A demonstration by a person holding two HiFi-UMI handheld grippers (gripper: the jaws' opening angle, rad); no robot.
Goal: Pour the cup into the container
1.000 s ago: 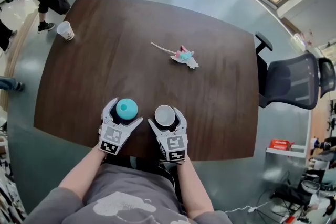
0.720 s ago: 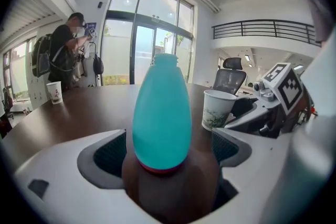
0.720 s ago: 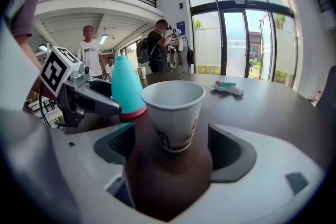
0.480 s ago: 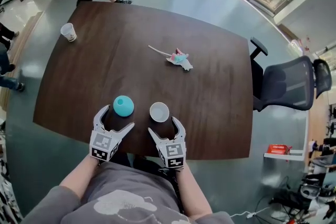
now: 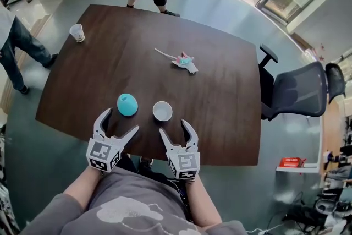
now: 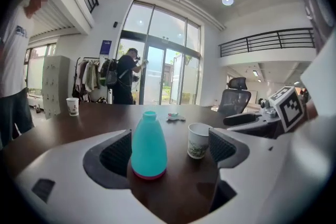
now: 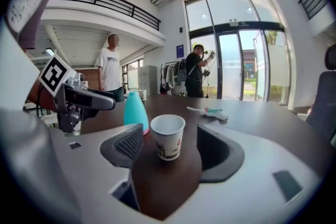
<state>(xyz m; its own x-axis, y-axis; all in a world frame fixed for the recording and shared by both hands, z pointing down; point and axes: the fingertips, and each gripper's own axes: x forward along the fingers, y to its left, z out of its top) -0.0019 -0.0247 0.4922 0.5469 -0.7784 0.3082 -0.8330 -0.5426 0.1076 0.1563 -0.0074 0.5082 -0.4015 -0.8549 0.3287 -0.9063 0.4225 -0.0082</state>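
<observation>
As container (image 5: 127,104) and cup (image 5: 162,111) stand apart, near table (image 5: 228,135) edge, open room beyond

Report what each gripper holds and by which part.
Nothing is held. The left gripper and right gripper are open, the right's jaws just closing slightly with nothing between; teal container and paper cup stand free ahead of them.

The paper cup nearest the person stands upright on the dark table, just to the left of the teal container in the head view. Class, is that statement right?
Not quite. The paper cup does stand upright on the dark table, but it is just to the right of the teal container, not to the left. The head view shows this.
</observation>
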